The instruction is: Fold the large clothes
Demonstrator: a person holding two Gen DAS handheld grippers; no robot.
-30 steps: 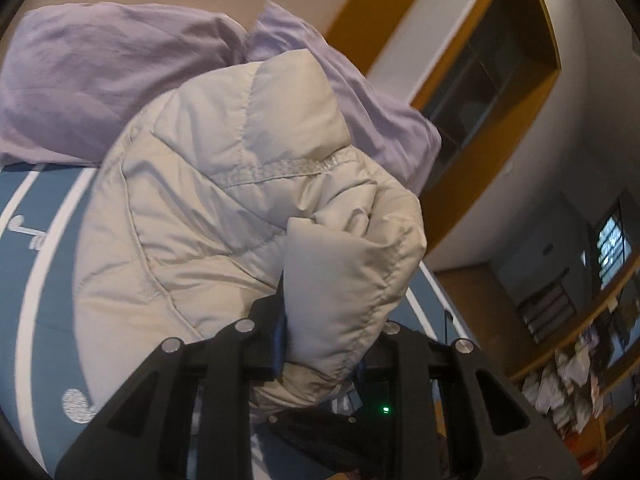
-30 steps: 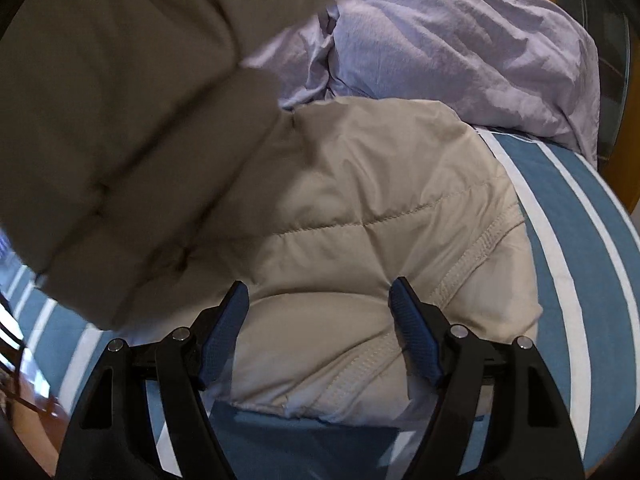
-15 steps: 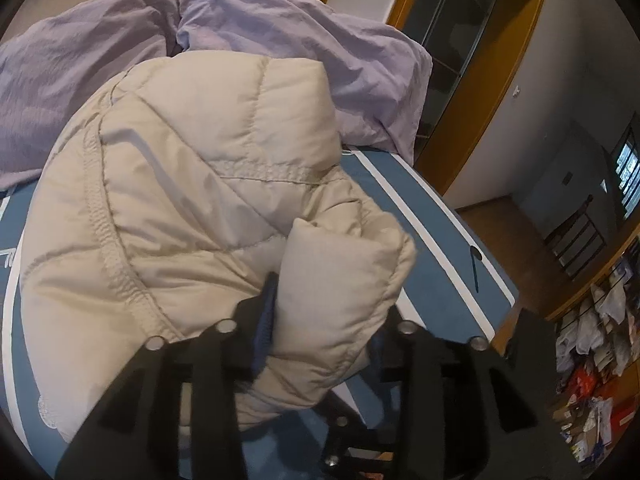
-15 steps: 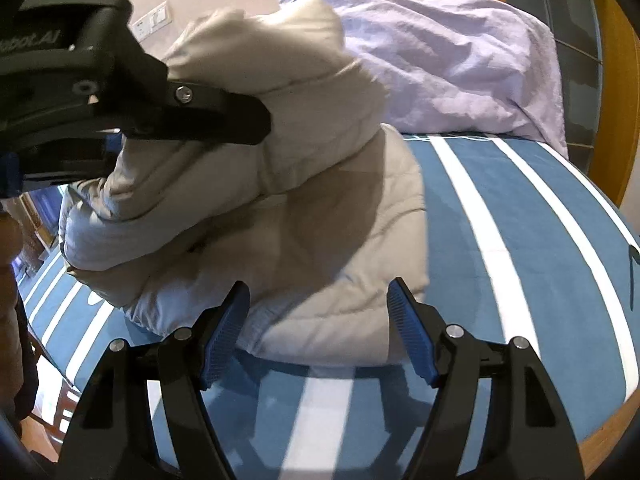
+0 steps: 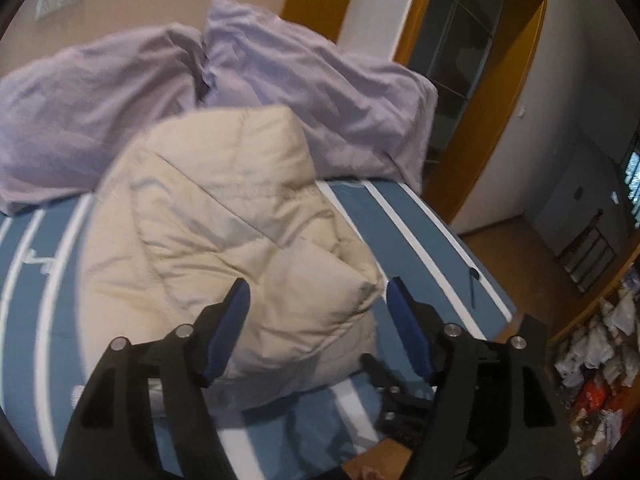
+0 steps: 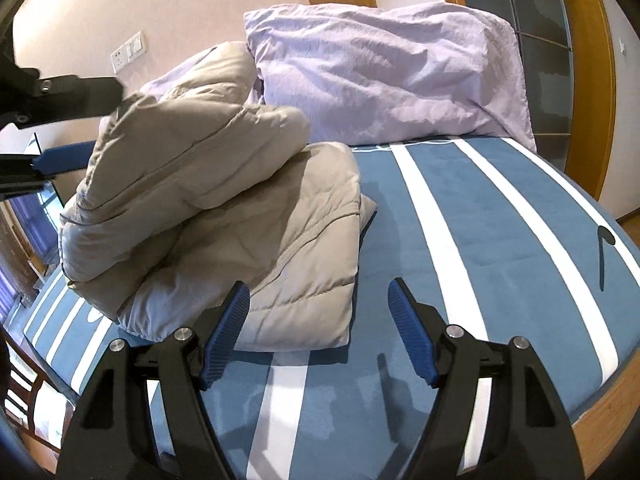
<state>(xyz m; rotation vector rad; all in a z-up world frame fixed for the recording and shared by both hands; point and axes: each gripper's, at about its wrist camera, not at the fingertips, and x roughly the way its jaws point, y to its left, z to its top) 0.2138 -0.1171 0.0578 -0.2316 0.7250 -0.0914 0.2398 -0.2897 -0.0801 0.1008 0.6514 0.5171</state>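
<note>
A beige quilted puffer jacket (image 5: 240, 240) lies folded in a bulky heap on the blue and white striped bed (image 5: 404, 224). My left gripper (image 5: 318, 312) is open, its blue pads on either side of the heap's near end without gripping it. In the right wrist view the jacket (image 6: 224, 216) lies left of centre, its top layer doubled over. My right gripper (image 6: 318, 316) is open and empty, above the bed just right of the jacket's near edge. The left gripper's black finger (image 6: 76, 92) shows at the far left.
Two lilac pillows (image 5: 320, 92) lie at the head of the bed, behind the jacket; one shows in the right wrist view (image 6: 384, 80). The bed's wooden edge (image 6: 608, 404) is at the lower right. A cluttered shelf (image 5: 600, 360) stands beyond the bed.
My left gripper has opened and let go of the jacket fold, which now rests on the heap. My right gripper has drawn back to the right, away from the jacket.
</note>
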